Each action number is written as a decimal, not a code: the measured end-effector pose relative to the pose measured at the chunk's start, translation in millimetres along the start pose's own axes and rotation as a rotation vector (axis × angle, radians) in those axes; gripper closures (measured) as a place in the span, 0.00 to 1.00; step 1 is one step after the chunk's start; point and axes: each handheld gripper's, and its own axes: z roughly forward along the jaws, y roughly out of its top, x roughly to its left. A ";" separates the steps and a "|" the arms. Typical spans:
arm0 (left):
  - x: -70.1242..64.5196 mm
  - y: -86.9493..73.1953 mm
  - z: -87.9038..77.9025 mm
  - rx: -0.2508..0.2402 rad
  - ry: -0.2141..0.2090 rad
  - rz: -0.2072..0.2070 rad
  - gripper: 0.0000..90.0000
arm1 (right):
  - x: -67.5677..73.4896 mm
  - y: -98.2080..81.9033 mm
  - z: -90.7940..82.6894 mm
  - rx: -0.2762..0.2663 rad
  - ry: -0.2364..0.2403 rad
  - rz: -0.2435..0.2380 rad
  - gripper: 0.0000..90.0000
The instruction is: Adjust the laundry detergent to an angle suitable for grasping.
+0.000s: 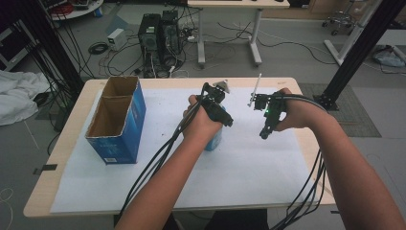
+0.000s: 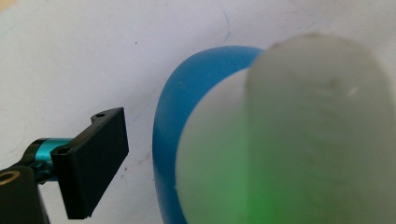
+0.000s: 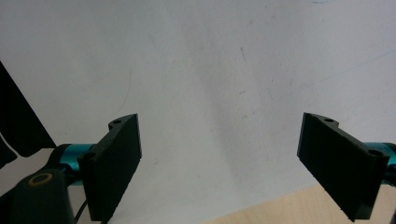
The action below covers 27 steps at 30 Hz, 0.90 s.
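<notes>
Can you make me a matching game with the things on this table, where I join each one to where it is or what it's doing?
Things:
1. blue box
2. bottle
3. right gripper
4. white sheet

Places or states:
A. jaws wide apart, nothing between them
B. spread over the tabletop
C. stands open-topped at the table's left
D. right under the left gripper, blue with a cloudy cap

Pairs: 1-C, 2-D, 3-A, 4-B
</notes>
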 end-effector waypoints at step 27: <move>-2.9 -0.4 5.0 0.010 0.011 -0.011 0.27 | -1.9 -0.1 0.9 -0.004 -0.001 0.019 0.14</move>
